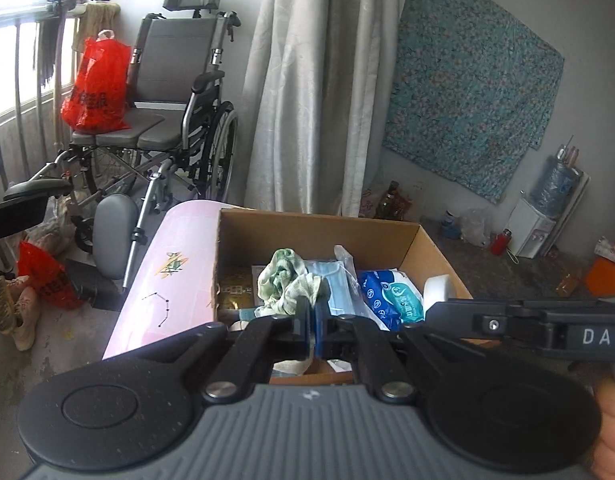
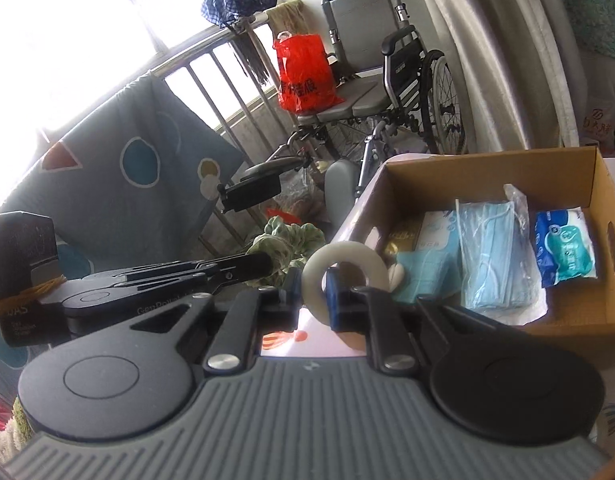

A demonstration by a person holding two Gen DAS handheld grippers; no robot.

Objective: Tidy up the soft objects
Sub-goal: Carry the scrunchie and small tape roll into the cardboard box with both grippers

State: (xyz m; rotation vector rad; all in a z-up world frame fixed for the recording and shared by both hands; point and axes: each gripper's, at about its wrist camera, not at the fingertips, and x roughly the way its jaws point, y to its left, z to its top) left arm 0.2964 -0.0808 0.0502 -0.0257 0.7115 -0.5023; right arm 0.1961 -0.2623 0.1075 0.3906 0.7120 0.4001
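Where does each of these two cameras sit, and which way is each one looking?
Left wrist view: rides on the left gripper, looking along its fingers at the cardboard box; it holds a green cloth, and a thumb shows at right.
Right wrist view: rides on the right gripper, looking toward the window; it holds a white ring.
Shared: box, blue masks, wipes pack, wheelchair, and each other's gripper.

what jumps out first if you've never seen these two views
The open cardboard box dominates, holding blue face masks and a blue wipes pack. The left gripper is shut on a green-and-white cloth, and the right gripper on a white tape roll. Behind, a red bag sits on a wheelchair.
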